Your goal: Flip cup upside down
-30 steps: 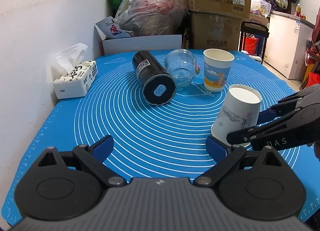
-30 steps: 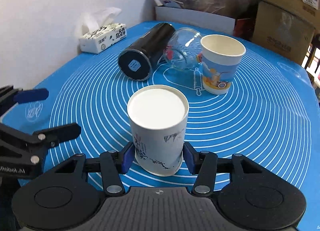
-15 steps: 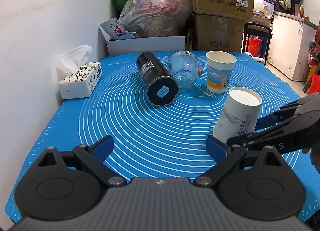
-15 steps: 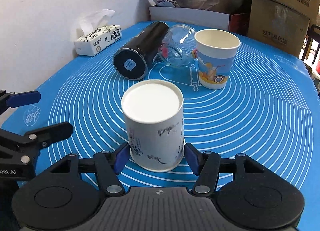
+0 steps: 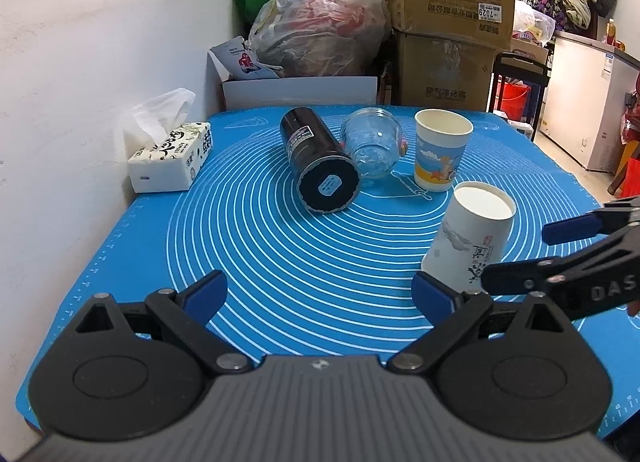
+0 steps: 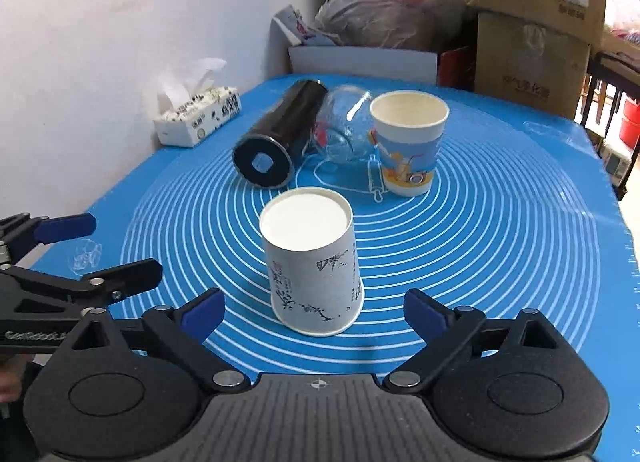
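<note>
A white paper cup with ink drawings (image 6: pixel 312 262) stands upside down on the blue mat (image 6: pixel 500 229), its flat base up. It also shows in the left wrist view (image 5: pixel 468 238), at the right. My right gripper (image 6: pixel 314 308) is open, its blue pads apart on either side of the cup's lower rim, not touching it. My left gripper (image 5: pixel 320 294) is open and empty over the mat's near edge, left of the cup. A second paper cup with a blue beach print (image 6: pixel 408 145) stands upright behind it.
A black cylinder flask (image 6: pixel 280 141) and a clear glass jar (image 6: pixel 344 129) lie on their sides at the mat's far middle. A tissue box (image 6: pixel 198 117) sits by the wall at left. Boxes and bags (image 5: pixel 360 33) are piled behind the table.
My right gripper has opened and let go of the white cup, which now stands free on the mat. The gripper has drawn back slightly. The left gripper has barely moved.
</note>
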Tool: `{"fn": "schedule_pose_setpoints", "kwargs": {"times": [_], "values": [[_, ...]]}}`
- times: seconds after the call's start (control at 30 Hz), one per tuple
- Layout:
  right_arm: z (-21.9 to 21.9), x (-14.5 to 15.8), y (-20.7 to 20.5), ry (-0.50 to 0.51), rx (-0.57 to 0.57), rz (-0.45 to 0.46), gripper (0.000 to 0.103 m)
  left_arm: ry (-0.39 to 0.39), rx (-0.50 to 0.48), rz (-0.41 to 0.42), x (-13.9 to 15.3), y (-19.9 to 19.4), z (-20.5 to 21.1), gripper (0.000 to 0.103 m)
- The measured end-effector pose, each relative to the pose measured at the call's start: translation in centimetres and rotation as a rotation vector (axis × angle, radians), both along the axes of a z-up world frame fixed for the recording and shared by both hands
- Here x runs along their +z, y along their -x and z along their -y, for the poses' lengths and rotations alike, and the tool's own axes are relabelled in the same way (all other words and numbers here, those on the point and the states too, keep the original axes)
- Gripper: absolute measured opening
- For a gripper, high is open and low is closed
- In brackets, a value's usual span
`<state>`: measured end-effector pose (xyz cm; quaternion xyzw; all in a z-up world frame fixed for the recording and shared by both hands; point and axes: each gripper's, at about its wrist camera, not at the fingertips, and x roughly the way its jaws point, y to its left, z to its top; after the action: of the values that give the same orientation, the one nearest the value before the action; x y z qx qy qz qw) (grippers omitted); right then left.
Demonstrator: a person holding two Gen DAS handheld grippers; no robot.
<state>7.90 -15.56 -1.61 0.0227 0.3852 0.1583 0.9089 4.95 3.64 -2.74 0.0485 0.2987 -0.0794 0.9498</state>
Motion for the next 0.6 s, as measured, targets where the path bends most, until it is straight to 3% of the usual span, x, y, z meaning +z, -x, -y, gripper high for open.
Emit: {"fn": "schedule_pose_setpoints", "kwargs": {"times": [0.6], "values": [[2.5, 3.1, 9.1, -0.033, -0.104, 0.116, 0.103, 0.015, 0.02, -0.01, 1.5, 4.6, 0.6, 0.098]]}}
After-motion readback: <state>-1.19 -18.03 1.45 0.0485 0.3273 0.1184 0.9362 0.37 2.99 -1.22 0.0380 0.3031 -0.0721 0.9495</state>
